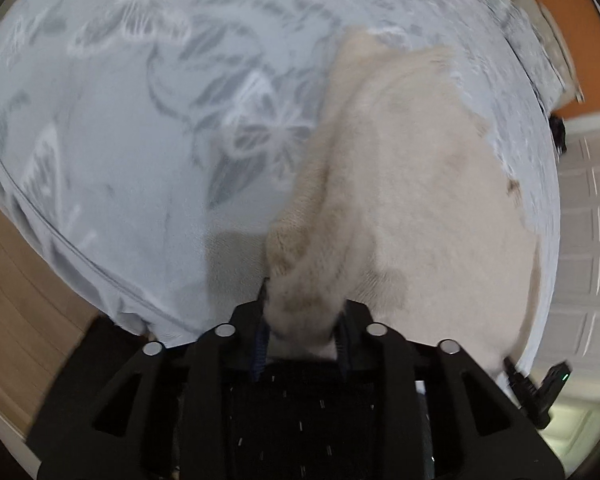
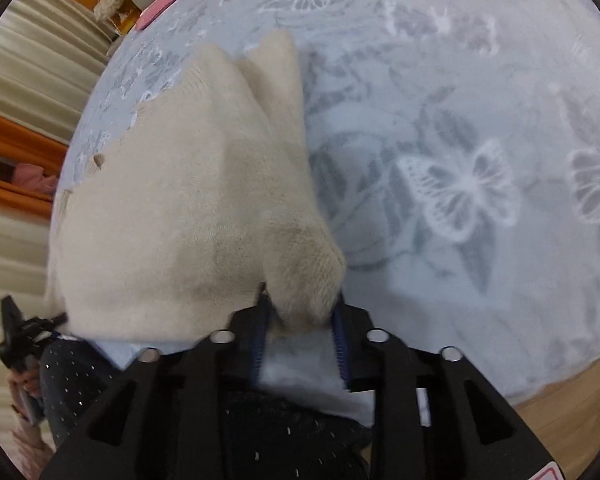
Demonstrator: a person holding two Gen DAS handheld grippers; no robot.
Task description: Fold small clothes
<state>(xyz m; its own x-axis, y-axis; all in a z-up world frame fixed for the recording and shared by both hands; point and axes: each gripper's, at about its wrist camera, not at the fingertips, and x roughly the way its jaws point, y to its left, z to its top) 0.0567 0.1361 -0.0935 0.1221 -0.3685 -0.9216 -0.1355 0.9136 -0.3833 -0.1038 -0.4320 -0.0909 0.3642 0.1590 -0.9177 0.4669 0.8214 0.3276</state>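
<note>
A cream knitted garment (image 1: 412,184) lies on a pale grey bed sheet (image 1: 120,140) printed with butterflies. In the left wrist view its near left edge rises off the sheet into my left gripper (image 1: 302,320), which is shut on a bunched fold of the knit. In the right wrist view the same garment (image 2: 172,208) spreads to the left over the sheet (image 2: 460,120). Its near right edge is pinched in my right gripper (image 2: 300,320), shut on the fabric. Both blue finger pads are partly hidden by the cloth.
A pink item (image 2: 158,8) lies at the far edge of the bed. Wooden floor (image 1: 12,264) shows past the near bed edge. A white panelled door (image 1: 588,220) stands to the right, cream curtains (image 2: 20,80) to the left. A person's dark dotted clothing (image 2: 72,376) is close below.
</note>
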